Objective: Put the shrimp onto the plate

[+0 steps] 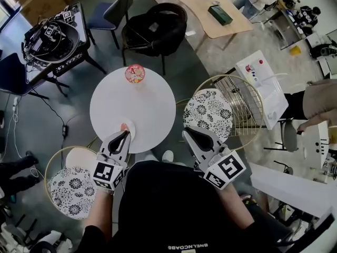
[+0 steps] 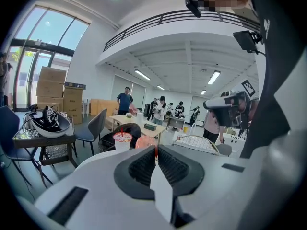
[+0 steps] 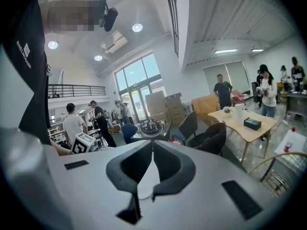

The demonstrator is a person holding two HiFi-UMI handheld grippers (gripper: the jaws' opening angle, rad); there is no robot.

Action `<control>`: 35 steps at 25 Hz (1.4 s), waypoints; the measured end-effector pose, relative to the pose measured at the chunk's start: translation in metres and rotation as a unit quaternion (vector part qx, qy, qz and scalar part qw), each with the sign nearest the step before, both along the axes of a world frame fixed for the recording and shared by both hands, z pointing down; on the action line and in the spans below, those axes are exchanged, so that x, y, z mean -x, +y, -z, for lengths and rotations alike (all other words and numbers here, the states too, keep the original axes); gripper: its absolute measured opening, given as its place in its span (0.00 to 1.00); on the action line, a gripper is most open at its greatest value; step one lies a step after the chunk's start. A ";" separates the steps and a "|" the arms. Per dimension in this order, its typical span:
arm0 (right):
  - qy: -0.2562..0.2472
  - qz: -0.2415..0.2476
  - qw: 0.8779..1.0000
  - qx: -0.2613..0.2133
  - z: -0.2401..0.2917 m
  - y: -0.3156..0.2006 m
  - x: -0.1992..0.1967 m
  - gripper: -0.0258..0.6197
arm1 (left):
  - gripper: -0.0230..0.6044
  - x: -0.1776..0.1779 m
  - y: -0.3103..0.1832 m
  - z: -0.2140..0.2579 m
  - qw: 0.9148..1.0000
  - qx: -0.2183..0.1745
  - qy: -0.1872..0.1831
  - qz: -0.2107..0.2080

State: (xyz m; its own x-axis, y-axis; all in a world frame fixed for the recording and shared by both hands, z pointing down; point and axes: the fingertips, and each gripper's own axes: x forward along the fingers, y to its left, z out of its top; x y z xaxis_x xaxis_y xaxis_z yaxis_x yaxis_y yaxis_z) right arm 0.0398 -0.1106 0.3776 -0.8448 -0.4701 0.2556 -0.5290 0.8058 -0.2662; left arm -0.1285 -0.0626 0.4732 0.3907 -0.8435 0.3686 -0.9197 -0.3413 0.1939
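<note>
Your left hand-held gripper [image 1: 125, 134] is pinching the shrimp [image 1: 124, 126] by a thin red sliver, right at the small white plate [image 1: 131, 131] on the bench's [image 1: 150, 107] near edge. Your right hand-held gripper [image 1: 188, 133] is pressed together, holds nothing, and sits off the bench. 1 cup [image 1: 135, 74] stands at the far edge.

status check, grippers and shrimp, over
Left gripper shut on the shrimp, tips at the plate by the table's near edge. Right gripper shut, empty, off the table. Cup at far side, not in the way.
</note>
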 end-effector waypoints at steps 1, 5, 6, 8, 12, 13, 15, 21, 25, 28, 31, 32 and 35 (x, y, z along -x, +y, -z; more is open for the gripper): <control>0.002 -0.002 1.000 0.002 -0.001 -0.001 0.001 0.07 | 0.07 0.002 -0.001 -0.008 1.000 0.007 -0.001 -0.002; 0.012 -0.003 1.000 0.003 -0.002 -0.003 0.006 0.07 | 0.07 0.010 -0.002 -0.045 0.999 0.042 -0.009 -0.008; 0.017 -0.003 1.000 0.000 -0.002 -0.002 0.007 0.08 | 0.07 0.012 -0.001 -0.056 0.999 0.052 -0.010 -0.009; 0.027 -0.004 1.000 -0.004 -0.002 -0.001 0.006 0.07 | 0.07 0.013 -0.001 -0.072 0.998 0.068 -0.008 -0.010; 0.037 -0.013 0.999 -0.001 -0.003 -0.004 0.004 0.07 | 0.07 0.019 -0.004 -0.103 0.995 0.095 -0.019 -0.016; 0.038 -0.015 0.999 0.000 -0.003 -0.004 0.003 0.07 | 0.07 0.020 -0.004 -0.112 0.994 0.103 -0.021 -0.017; 0.042 -0.021 0.999 0.001 -0.003 -0.004 0.002 0.07 | 0.07 0.023 -0.003 -0.129 0.992 0.121 -0.025 -0.019; 0.062 -0.034 0.997 0.000 -0.007 -0.006 -0.002 0.07 | 0.07 0.026 -0.003 -0.167 0.987 0.155 -0.039 -0.031; 0.073 -0.051 0.996 0.000 -0.008 -0.007 -0.011 0.07 | 0.07 0.028 -0.002 -0.193 0.982 0.180 -0.052 -0.035; 0.078 -0.068 0.995 -0.001 -0.008 -0.006 -0.018 0.07 | 0.07 0.029 -0.001 -0.207 0.978 0.196 -0.058 -0.041; 0.083 -0.083 0.993 0.002 -0.010 -0.007 -0.024 0.07 | 0.07 0.031 -0.001 -0.225 0.975 0.207 -0.062 -0.044; 0.084 -0.086 0.993 0.003 -0.010 -0.008 -0.026 0.07 | 0.07 0.031 -0.002 -0.230 0.974 0.211 -0.064 -0.045; 0.087 -0.094 0.992 0.005 -0.011 -0.010 -0.029 0.07 | 0.07 0.032 -0.002 -0.241 0.969 0.230 -0.071 -0.048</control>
State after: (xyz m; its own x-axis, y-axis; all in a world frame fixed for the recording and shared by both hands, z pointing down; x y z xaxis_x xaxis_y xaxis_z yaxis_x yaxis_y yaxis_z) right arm 0.0688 -0.1206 0.3881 -0.6854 -0.6121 0.3945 -0.7081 0.6864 -0.1653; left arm -0.1602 -0.0646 0.7141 0.3772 -0.5394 0.7528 -0.9165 -0.3345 0.2195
